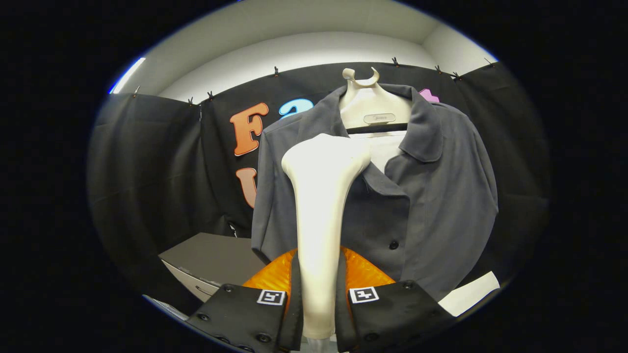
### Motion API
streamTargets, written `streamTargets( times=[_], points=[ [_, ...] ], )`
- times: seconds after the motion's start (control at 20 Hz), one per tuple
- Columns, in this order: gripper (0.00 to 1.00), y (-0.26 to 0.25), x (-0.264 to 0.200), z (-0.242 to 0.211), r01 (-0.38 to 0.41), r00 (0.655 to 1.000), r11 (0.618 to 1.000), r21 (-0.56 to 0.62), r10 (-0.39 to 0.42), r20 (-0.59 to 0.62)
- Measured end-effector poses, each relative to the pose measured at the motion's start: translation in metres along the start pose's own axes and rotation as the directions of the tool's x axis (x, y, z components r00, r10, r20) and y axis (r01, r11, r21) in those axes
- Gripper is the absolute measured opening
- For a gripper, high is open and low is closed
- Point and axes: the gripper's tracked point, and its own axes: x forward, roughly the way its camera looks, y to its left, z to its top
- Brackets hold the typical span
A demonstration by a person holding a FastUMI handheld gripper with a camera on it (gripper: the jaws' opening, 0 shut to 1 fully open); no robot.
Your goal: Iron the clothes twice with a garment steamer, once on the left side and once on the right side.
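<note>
The gripper [318, 294] has its fingers clenched on the handle of the steamer [321, 196], which stands upright between them. The steamer's head is raised just in front of the grey shirt [441, 196], near the collar and toward the side with the hanging sleeve. The shirt hangs on a pale hanger [365, 105]. Whether the head touches the cloth is unclear. Judging by the high position, a pass looks about to start; no finished pass can be confirmed.
</note>
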Motion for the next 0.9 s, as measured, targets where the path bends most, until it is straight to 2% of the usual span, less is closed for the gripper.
streamTargets(
  times=[0.45,0.9],
  points=[
    [0.34,-0.012,-0.002,-0.067,0.022,0.996,1.000,0.004,-0.022,-0.089],
    [0.34,-0.018,-0.007,-0.110,0.075,0.988,0.997,-0.012,-0.076,-0.136]
  ],
)
